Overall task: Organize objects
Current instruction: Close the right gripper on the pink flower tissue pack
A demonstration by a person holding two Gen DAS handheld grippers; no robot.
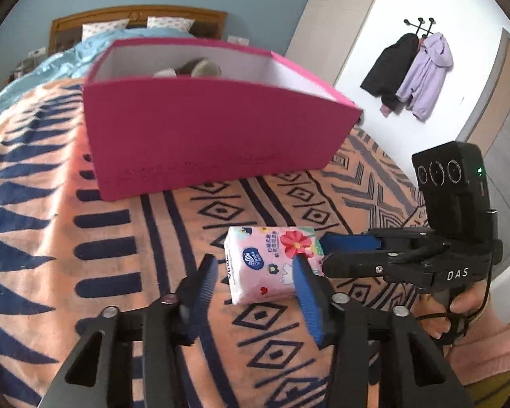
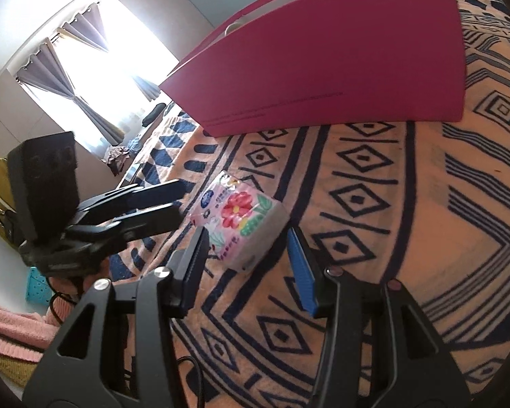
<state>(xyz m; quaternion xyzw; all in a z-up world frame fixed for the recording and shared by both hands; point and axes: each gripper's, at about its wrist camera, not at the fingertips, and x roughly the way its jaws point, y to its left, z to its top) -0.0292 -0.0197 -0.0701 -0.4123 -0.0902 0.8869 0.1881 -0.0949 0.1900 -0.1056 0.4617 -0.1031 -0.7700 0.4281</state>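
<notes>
A pink flowered tissue pack (image 1: 272,263) lies on the patterned blanket (image 1: 85,255) in front of a pink open box (image 1: 207,136). My left gripper (image 1: 255,272) is open, its fingers on either side of the pack's near end, not pressing it. My right gripper (image 1: 326,255) reaches in from the right with its blue-padded tips at the pack's right side. In the right wrist view the pack (image 2: 241,221) lies between my open right gripper's (image 2: 248,248) fingers, with the left gripper (image 2: 176,200) at its left and the box (image 2: 340,61) behind.
The pink box holds a few soft items (image 1: 200,68), mostly hidden by its wall. A bed with pillows (image 1: 136,27) stands behind. Coats (image 1: 414,71) hang by the door at right. A curtained window (image 2: 95,68) and a teal basket (image 2: 39,287) are at left.
</notes>
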